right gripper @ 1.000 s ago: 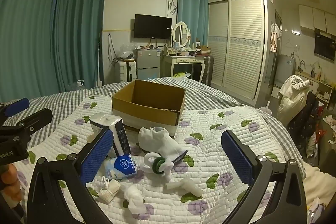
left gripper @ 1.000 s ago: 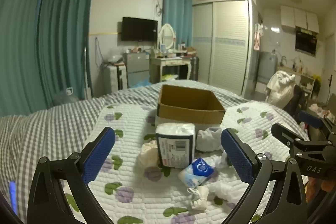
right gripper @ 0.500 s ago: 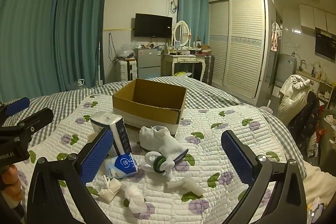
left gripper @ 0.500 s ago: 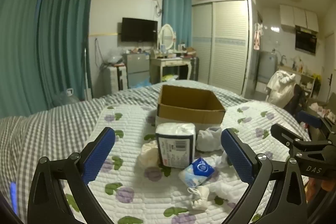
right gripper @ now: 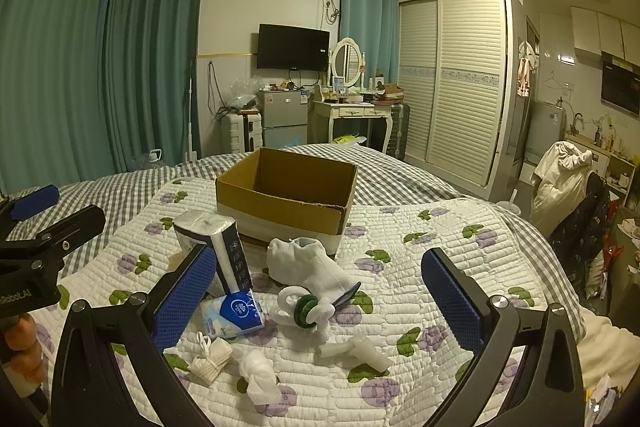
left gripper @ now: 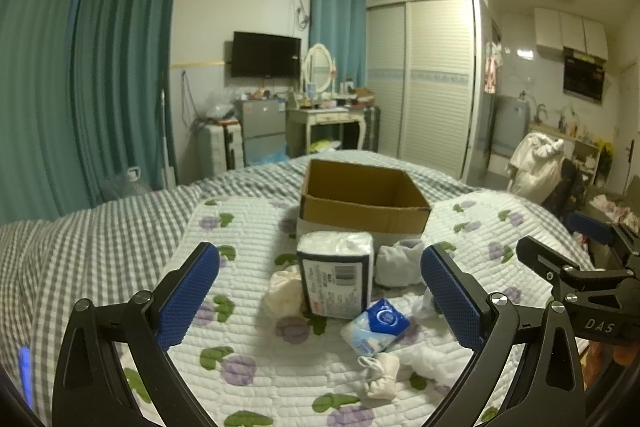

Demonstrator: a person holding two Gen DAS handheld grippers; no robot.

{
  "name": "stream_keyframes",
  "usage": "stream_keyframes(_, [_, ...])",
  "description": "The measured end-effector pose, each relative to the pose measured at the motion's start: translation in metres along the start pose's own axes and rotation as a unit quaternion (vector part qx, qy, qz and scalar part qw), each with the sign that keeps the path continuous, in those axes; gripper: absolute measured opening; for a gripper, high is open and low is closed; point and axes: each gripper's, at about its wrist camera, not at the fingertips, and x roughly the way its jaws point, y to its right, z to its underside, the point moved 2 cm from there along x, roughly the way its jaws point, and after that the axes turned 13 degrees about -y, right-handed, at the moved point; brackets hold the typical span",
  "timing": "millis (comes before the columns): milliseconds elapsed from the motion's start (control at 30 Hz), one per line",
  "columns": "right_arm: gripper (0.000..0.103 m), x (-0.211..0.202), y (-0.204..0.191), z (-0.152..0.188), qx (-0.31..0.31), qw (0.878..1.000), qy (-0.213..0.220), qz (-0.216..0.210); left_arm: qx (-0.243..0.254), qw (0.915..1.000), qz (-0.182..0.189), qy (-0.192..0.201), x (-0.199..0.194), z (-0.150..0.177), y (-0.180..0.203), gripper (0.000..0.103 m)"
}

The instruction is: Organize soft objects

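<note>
1. Cardboard box (left gripper: 362,201), open top, sits on quilted floral bedspread (left gripper: 248,339) w/ soft stuff just in front: upright tissue pack (left gripper: 335,279), blue pocket tissues (right gripper: 233,313), white sock (right gripper: 310,265), small cloth bundles (right gripper: 210,357).
2. Vs 1 s ago: nothing moved; both views same.
3. Left gripper (left gripper: 320,301) and right gripper (right gripper: 320,301): fingers spread wide, holding nothing, above the bed's near edge; bare quilt to the right of the pile.
</note>
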Motion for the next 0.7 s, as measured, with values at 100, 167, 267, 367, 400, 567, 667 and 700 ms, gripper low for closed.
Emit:
stream_keyframes(100, [0.103, 0.0000, 0.0001, 0.0005, 0.002, 1.000, -0.001, 0.001, 0.000, 1.0000, 0.000, 0.000, -0.0004, 0.0005, 0.0002, 0.103])
stream_keyframes(167, [0.103, 0.0002, -0.0004, 0.0011, 0.003, 1.000, -0.001, 0.001, 0.001, 1.0000, 0.000, 0.000, -0.0007, -0.0003, 0.0006, 0.103])
stream_keyframes(267, [0.103, 0.0014, -0.0006, 0.0006, 0.004, 1.000, -0.003, 0.000, 0.001, 1.0000, 0.001, 0.001, -0.0002, -0.0002, 0.0001, 0.103])
stream_keyframes(367, [0.103, 0.0013, -0.0008, 0.0010, 0.003, 1.000, -0.001, 0.000, 0.001, 1.0000, 0.000, 0.000, 0.0009, 0.0001, 0.0002, 0.103])
stream_keyframes(400, [0.103, 0.0016, -0.0007, 0.0007, 0.003, 1.000, -0.001, 0.000, 0.001, 1.0000, 0.000, 0.000, 0.0009, 0.0003, 0.0001, 0.103])
stream_keyframes(567, [0.103, 0.0017, -0.0009, 0.0005, 0.004, 1.000, -0.003, 0.001, 0.001, 1.0000, 0.001, 0.000, 0.0013, 0.0009, 0.0001, 0.103])
stream_keyframes(667, [0.103, 0.0018, -0.0005, -0.0001, 0.005, 1.000, -0.003, 0.000, 0.002, 1.0000, 0.000, -0.001, 0.0017, 0.0010, 0.0000, 0.103])
stream_keyframes(700, [0.103, 0.0017, -0.0006, 0.0001, 0.005, 1.000, -0.002, 0.000, 0.002, 1.0000, 0.000, 0.000, 0.0022, 0.0014, 0.0002, 0.103])
